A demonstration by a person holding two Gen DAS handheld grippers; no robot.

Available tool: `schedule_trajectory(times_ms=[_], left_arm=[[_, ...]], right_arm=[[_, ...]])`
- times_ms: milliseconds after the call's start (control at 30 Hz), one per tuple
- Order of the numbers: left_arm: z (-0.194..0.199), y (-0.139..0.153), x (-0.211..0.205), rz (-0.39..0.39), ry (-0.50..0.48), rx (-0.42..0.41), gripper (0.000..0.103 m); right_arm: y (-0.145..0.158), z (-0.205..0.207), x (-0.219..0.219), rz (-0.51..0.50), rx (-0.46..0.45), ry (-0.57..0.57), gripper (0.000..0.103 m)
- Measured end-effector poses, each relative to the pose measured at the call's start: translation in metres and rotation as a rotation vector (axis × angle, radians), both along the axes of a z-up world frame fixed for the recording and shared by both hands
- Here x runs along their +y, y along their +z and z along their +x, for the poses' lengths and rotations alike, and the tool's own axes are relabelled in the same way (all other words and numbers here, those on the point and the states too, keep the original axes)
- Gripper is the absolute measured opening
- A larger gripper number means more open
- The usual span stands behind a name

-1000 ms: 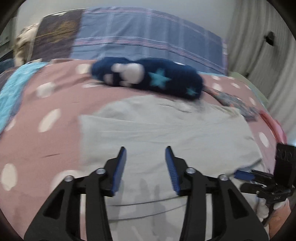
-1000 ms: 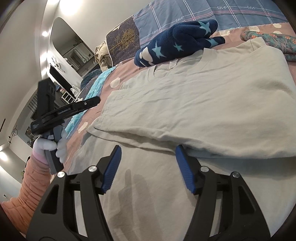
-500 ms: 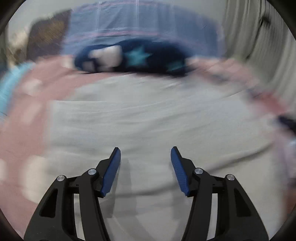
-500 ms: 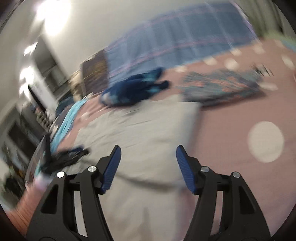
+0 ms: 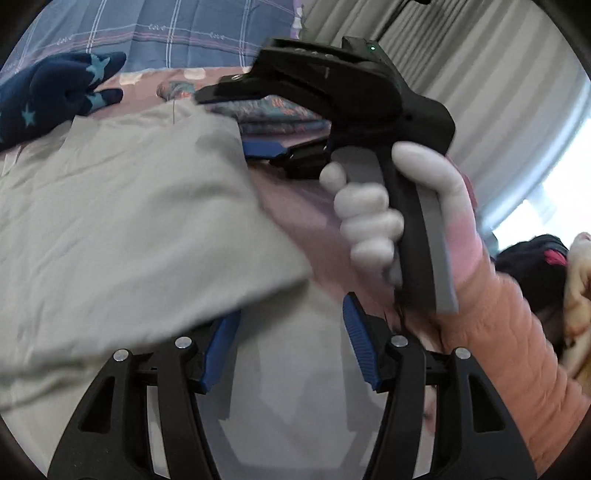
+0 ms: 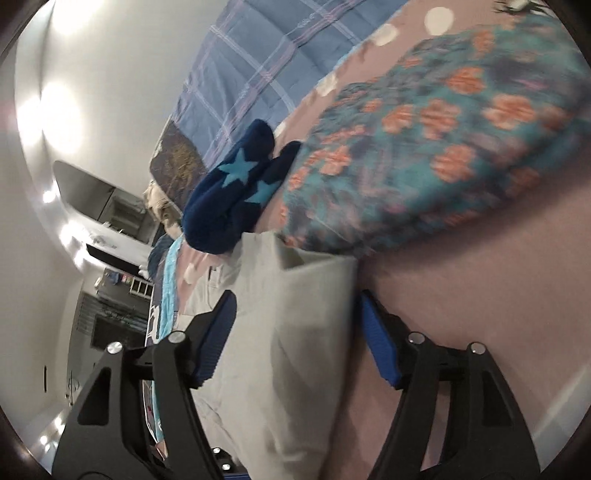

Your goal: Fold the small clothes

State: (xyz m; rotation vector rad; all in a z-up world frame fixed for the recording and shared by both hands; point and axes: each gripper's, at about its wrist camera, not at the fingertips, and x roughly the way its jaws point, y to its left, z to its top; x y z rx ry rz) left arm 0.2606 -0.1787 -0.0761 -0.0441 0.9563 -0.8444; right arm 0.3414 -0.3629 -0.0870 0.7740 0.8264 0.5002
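Pale grey cotton garment (image 5: pixel 122 206): right hand-held gripper (image 6: pixel 295 339), spread, newly moved to its 3 o'clock edge; left hand-held gripper (image 5: pixel 291 347) spread; next fold probably starting.

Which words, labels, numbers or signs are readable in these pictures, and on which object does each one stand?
"love": small cursive stitching, repeated on the blue checked quilt; it is faint, so this is my best reading.
In the right wrist view the same marks are too blurred to read.
The grey garment, the navy star-patterned item and the floral cloth show no text.
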Motion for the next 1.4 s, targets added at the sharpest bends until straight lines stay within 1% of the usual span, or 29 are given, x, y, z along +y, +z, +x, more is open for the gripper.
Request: schedule_trajectory(times_ms=[33,67,100,133,200,267,300,367,467,533,567,600,667,700,767,800,833,867,900,967,1033,1100,1133,1167,1233,1267,1300,1367,1400], left_arm=[[0.004,0.002,-0.003,-0.018,0.018,-0.007,0.059],[0.007,0.004,-0.005,-0.034,0.025,-0.009,0.058],[0.009,0.004,-0.006,-0.039,0.024,-0.008,0.057],[0.009,0.003,-0.005,-0.072,0.013,-0.005,0.056],[0.011,0.002,0.002,-0.192,-0.035,0.031,0.056],[0.008,-0.002,-0.002,-0.228,-0.085,0.059,0.057],[0.006,-0.004,-0.007,-0.219,-0.100,0.062,0.057],[0.004,-0.005,-0.013,-0.199,-0.120,0.061,0.059],[0.001,-0.005,-0.011,-0.232,-0.146,0.070,0.062],[0.004,-0.006,-0.007,-0.252,-0.146,0.086,0.062],[0.006,-0.007,-0.005,-0.261,-0.146,0.093,0.062],[0.008,-0.008,-0.005,-0.264,-0.145,0.094,0.062],[0.007,-0.009,-0.006,-0.258,-0.142,0.093,0.062],[0.007,-0.009,-0.007,-0.255,-0.142,0.090,0.062],[0.005,-0.009,-0.008,-0.252,-0.145,0.088,0.062],[0.003,-0.009,-0.006,-0.251,-0.148,0.091,0.062],[0.004,-0.010,-0.008,-0.251,-0.149,0.095,0.062],[0.004,-0.010,-0.008,-0.256,-0.151,0.097,0.064],[0.003,-0.008,-0.005,-0.278,-0.158,0.100,0.064],[0.002,-0.007,-0.005,-0.297,-0.174,0.112,0.064],[0.001,-0.009,-0.007,-0.280,-0.182,0.112,0.064],[-0.001,-0.009,-0.011,-0.264,-0.193,0.112,0.065],[0.000,-0.009,-0.012,-0.265,-0.196,0.115,0.065],[-0.001,-0.010,-0.012,-0.268,-0.204,0.126,0.065],[0.000,-0.010,-0.013,-0.272,-0.210,0.129,0.065],[0.001,-0.008,-0.010,-0.276,-0.210,0.128,0.065],[-0.002,-0.004,-0.006,-0.278,-0.208,0.132,0.064],[-0.006,0.008,0.005,-0.295,-0.216,0.128,0.064],[-0.009,0.018,0.015,-0.298,-0.209,0.098,0.065]], right_arm=[[0.002,0.000,0.003,-0.017,-0.019,0.002,0.061],[0.005,-0.002,0.007,-0.040,-0.047,-0.002,0.020],[0.011,-0.007,0.006,-0.058,-0.083,-0.024,0.005],[0.019,-0.014,0.001,-0.062,-0.125,-0.054,0.004],[0.042,-0.029,-0.009,-0.045,-0.216,-0.083,0.003],[0.071,-0.046,-0.019,-0.092,-0.321,-0.125,0.001],[0.079,-0.050,-0.022,-0.138,-0.344,-0.142,0.001],[0.079,-0.052,-0.029,-0.232,-0.329,-0.200,0.002],[0.063,-0.045,-0.042,-0.234,-0.244,-0.219,0.004],[0.056,-0.040,-0.039,-0.236,-0.206,-0.170,0.006],[0.052,-0.038,-0.032,-0.258,-0.183,-0.117,0.017],[0.050,-0.036,-0.025,-0.279,-0.164,-0.084,0.043],[0.037,-0.029,-0.007,-0.345,-0.097,-0.035,0.073],[0.027,-0.024,0.001,-0.361,-0.059,-0.016,0.074],[0.012,-0.015,0.010,-0.327,-0.029,-0.001,0.073],[0.009,-0.015,0.013,-0.326,-0.043,-0.011,0.050],[0.009,-0.013,0.016,-0.324,-0.061,-0.006,0.021],[0.012,-0.014,0.013,-0.276,-0.073,-0.002,0.003],[0.021,-0.020,0.008,-0.257,-0.122,-0.033,0.003],[0.046,-0.036,0.007,-0.323,-0.202,-0.067,0.003],[0.048,-0.037,0.016,-0.486,-0.204,-0.098,0.003],[0.024,-0.023,0.021,-0.609,-0.134,-0.128,0.010],[0.012,-0.017,0.020,-0.603,-0.094,-0.119,0.015],[0.006,-0.015,0.016,-0.561,-0.084,-0.114,0.015],[0.015,-0.022,-0.002,-0.447,-0.110,-0.123,0.022],[0.020,-0.027,-0.008,-0.413,-0.135,-0.138,0.038],[0.026,-0.034,-0.013,-0.398,-0.158,-0.153,0.048],[0.035,-0.043,-0.014,-0.396,-0.175,-0.132,0.046],[0.038,-0.048,-0.012,-0.386,-0.187,-0.099,0.040]])
